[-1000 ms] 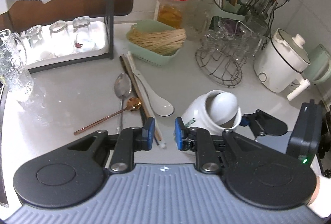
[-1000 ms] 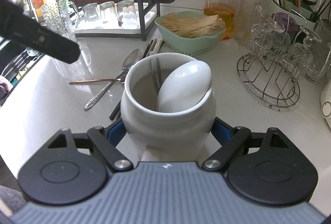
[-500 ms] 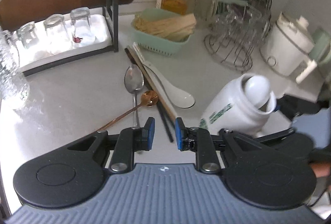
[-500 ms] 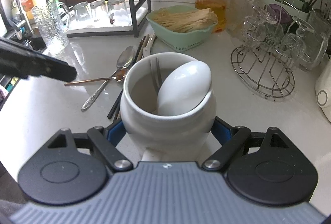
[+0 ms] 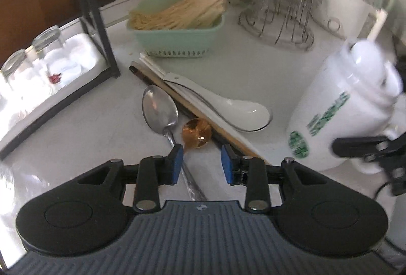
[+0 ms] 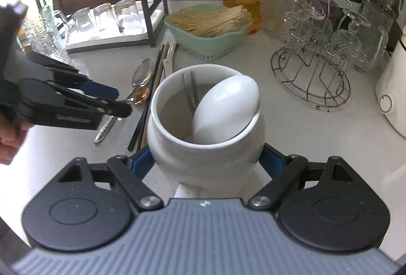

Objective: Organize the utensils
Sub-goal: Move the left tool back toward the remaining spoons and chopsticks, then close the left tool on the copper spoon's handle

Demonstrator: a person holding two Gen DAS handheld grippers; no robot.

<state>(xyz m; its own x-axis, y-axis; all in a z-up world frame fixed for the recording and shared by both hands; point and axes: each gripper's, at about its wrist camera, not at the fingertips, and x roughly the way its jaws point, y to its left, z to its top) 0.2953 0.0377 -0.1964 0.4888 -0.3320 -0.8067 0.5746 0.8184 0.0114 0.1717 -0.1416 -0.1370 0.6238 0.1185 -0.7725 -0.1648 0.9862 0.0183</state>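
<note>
The left hand-held gripper hangs low over the tabletop, jaws opening, with the steel spoon's handle running between its fingers, not pressed. The right hand-held gripper clamps the white ceramic jar (a white spoon and a fork stand inside). Beside the steel spoon lie a copper spoon, chopsticks and a white soup spoon.

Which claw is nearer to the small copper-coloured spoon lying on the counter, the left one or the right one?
Left. The left claw, jaws opening, hovers just over the small copper-coloured spoon. The right claw is farther away, clamped on the white ceramic jar.
</note>
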